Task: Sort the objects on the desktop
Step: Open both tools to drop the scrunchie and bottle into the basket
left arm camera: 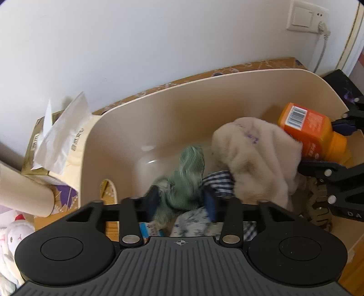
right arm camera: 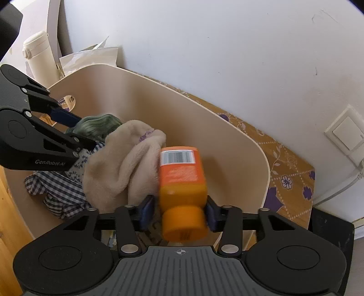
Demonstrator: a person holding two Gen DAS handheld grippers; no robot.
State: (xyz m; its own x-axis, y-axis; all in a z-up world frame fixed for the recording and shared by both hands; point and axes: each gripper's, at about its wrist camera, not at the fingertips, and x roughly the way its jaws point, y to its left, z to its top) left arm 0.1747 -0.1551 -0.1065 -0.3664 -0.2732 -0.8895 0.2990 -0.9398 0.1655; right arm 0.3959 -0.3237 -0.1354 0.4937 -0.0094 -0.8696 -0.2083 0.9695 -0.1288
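A beige plastic bin (left arm camera: 159, 109) holds clothes: a green cloth (left arm camera: 186, 179), a cream fleece cloth (left arm camera: 254, 157), and blue checked fabric (left arm camera: 219, 182). My left gripper (left arm camera: 180, 202) sits over the bin with its jaws around the green cloth, which looks blurred. My right gripper (right arm camera: 178, 210) holds an orange bottle (right arm camera: 182, 179) by its neck, cap toward the camera, above the bin (right arm camera: 204, 118) beside the fleece cloth (right arm camera: 122, 164). The bottle (left arm camera: 311, 132) and right gripper (left arm camera: 327, 145) show at the right of the left wrist view. The left gripper (right arm camera: 75, 131) shows at the left of the right wrist view.
A tissue box (left arm camera: 52, 145) with a tissue sticking up stands left of the bin. A cardboard tube (left arm camera: 22, 191) and a plush toy (left arm camera: 11, 239) lie at the left. A cream flask (right arm camera: 38, 57) stands behind the bin. A wall socket (left arm camera: 307, 18) with a cable is on the wall.
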